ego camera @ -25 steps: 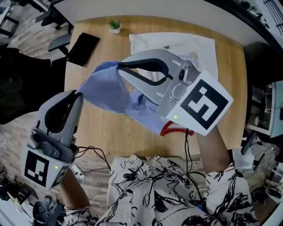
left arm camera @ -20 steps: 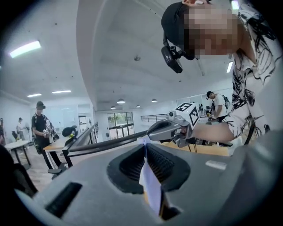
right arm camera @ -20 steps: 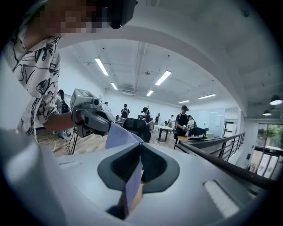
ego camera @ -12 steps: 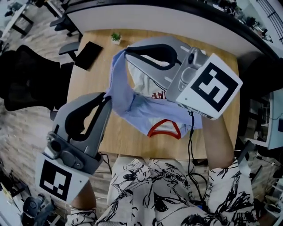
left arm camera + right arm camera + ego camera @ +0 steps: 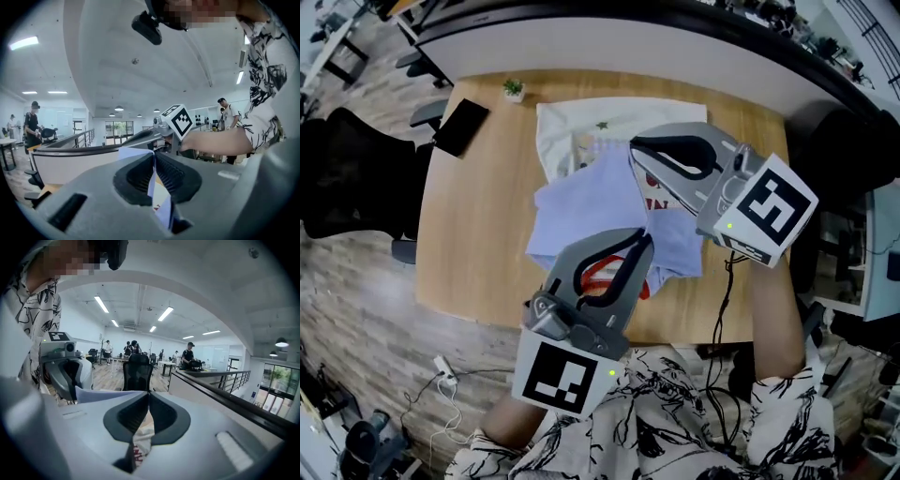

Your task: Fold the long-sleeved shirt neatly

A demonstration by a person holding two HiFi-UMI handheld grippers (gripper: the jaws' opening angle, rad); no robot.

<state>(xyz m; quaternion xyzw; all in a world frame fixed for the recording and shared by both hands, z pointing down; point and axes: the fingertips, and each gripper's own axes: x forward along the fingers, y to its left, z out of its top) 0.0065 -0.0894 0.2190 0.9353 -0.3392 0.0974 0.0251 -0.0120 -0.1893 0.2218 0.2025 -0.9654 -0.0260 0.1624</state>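
A black office chair (image 5: 347, 178) stands on the wood-plank floor off the table's (image 5: 478, 234) left edge. A dark phone (image 5: 461, 127) lies at the table's far left corner, with a small potted plant (image 5: 514, 89) just to its right along the far edge. A white cloth (image 5: 581, 117) is spread against the middle of the far edge.

The light blue long-sleeved shirt (image 5: 581, 202) is bunched over the middle of the table. Its far part overlaps the white cloth, and a red-trimmed neckline (image 5: 595, 272) shows toward the near edge.

The left gripper (image 5: 647, 239) reaches in from the near edge. Its jaws are pressed together on a thin fold of the blue shirt, which runs as a sliver between the pads (image 5: 140, 176) in the left gripper view (image 5: 153, 157).

To its right, the right gripper (image 5: 633, 150) comes in from the table's right side over the shirt's far part. It is likewise clamped tight, and pale cloth with red print hangs pinched between its jaws in the right gripper view (image 5: 148, 397), with blue fabric (image 5: 103, 394) stretched just to the left.

The two sets of tips sit near each other, with the shirt lifted between them. The person's black-and-white patterned top (image 5: 675, 422) fills the foreground.
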